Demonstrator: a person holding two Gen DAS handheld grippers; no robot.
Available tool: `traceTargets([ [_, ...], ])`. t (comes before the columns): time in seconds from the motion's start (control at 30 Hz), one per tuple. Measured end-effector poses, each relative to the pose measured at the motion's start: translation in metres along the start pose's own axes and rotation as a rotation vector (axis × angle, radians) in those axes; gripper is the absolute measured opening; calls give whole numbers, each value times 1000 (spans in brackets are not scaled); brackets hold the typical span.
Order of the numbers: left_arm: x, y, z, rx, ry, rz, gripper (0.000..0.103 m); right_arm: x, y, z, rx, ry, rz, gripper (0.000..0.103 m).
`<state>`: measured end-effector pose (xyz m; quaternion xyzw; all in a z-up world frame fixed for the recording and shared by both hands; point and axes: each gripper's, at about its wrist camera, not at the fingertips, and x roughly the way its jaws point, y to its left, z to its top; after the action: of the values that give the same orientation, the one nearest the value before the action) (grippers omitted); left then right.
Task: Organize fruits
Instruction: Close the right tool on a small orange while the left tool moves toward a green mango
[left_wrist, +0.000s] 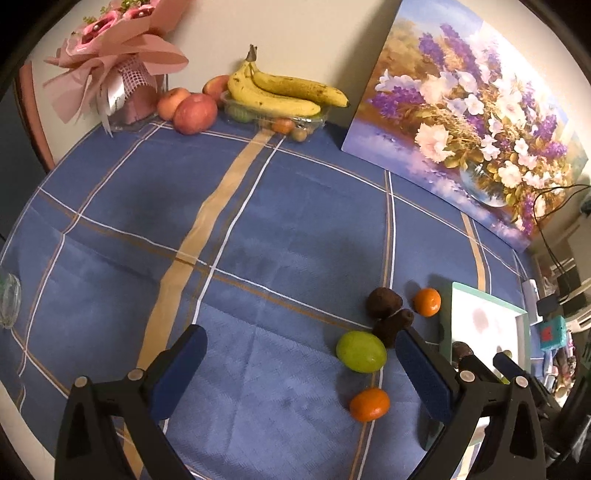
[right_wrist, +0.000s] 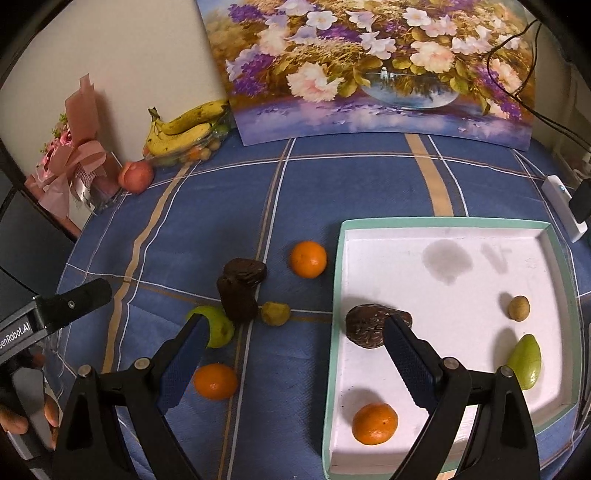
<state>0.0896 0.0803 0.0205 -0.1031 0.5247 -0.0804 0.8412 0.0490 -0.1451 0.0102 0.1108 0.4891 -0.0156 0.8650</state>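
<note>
Where tray (right_wrist: 336, 266) begins, right gripper (right_wrist: 295, 332) overhead

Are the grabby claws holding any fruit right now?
No. The left gripper and the right gripper are both wide open with nothing between their fingers.

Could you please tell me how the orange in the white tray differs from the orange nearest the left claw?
The tray orange lies inside the white tray, near its front corner; the loose orange lies on the blue tablecloth, outside the tray. A green fruit lies just behind the loose orange; the tray orange sits alone. Both look alike in colour, and neither is gripped.
</note>
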Motion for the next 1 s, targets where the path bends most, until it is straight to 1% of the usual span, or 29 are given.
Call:
traceTargets([
  [0.1, -3, 5, 1, -14, -20, 27, 103, 2, 3, -1, -5, -4, -8, 95],
  [0.17, -7, 9, 2, -26, -43, 26, 103, 4, 5, -2, -12, 2, -10, 95],
  [0.27, -14, 11, 3, -13, -86, 64, 103, 9, 8, -4, -28, 20, -26, 95],
  [0.37, -20, 12, 5, 2, -119, 95, 103, 10, 12, -4, -44, 21, -36, 95],
  [0.47, -23, 16, 6, -4, -121, 113, 103, 10, 20, -4, -74, 16, -36, 95],
  [0.57, -24, 19, 6, -1, -102, 144, 103, 10, 30, -5, -101, 27, -15, 93],
  [0.6, -23, 20, 5, 2, -97, 151, 103, 11, 34, -5, -113, 32, -18, 92],
  [0.63, -23, 21, 5, 5, -89, 165, 103, 12, 36, -6, -120, 35, -20, 84],
  [0.67, -23, 22, 4, 7, -84, 174, 103, 13, 40, -7, -130, 42, -18, 74],
  [0.7, -22, 22, 3, 9, -77, 182, 103, 14, 43, -7, -136, 47, -13, 71],
  [0.8, -16, 26, 1, 2, -44, 186, 103, 16, 50, -10, -153, 62, -2, 68],
  [0.87, -9, 27, -1, 4, -16, 185, 103, 17, 56, -12, -168, 77, 12, 60],
  [1.0, 6, 24, -6, 24, 39, 190, 103, 24, 68, -17, -194, 114, 23, 55],
])
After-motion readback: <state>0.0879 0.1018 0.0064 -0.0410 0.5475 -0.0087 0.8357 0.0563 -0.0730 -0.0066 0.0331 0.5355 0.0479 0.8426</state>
